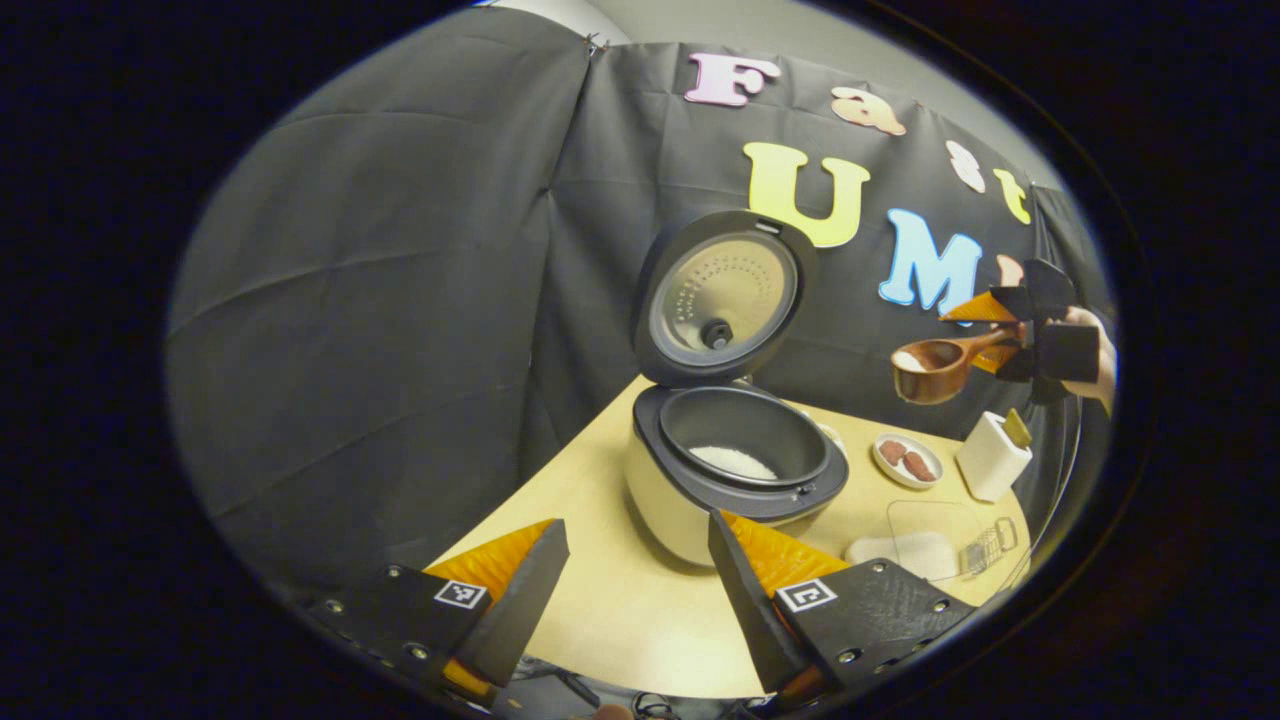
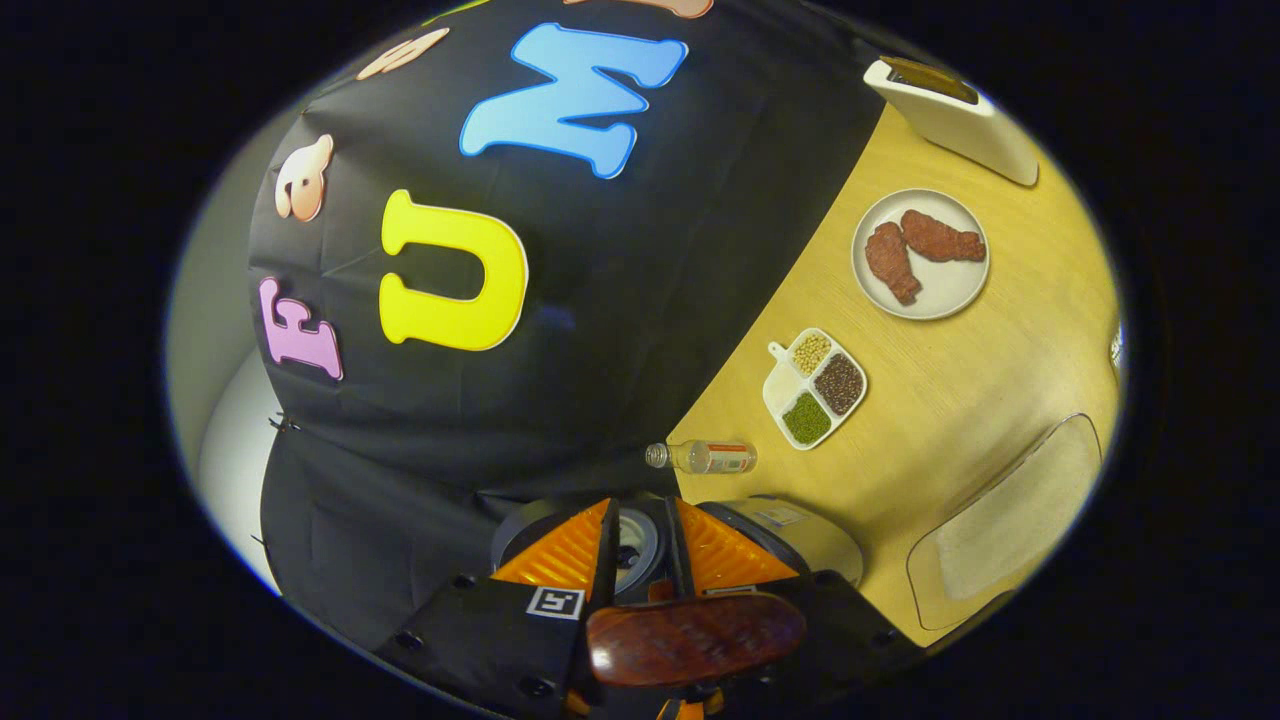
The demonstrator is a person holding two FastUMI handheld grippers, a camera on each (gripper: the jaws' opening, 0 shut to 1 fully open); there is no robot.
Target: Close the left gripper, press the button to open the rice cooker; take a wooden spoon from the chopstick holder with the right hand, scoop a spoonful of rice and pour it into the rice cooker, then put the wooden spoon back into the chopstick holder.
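The rice cooker (image 1: 700, 500) stands open on the table, its lid (image 1: 722, 300) tilted up and white rice (image 1: 733, 461) lying in the pot. My left gripper (image 1: 635, 560) hovers open in front of it, holding nothing. Up at the right, my right gripper (image 1: 1005, 335) is shut on the handle of the wooden spoon (image 1: 935, 368), which carries a little rice in its bowl, above and right of the cooker. In the right gripper view the spoon handle (image 2: 695, 635) lies across my gripper (image 2: 645, 550), with the cooker (image 2: 800, 530) below. The white chopstick holder (image 1: 990, 455) (image 2: 950, 115) stands upright.
A plate with two brown pieces (image 1: 907, 460) (image 2: 920, 255), a divided dish of beans (image 2: 815, 388) and a small bottle (image 2: 705, 457) lie on the table. A clear container with rice (image 1: 930, 550) (image 2: 1010, 520) sits near the front edge.
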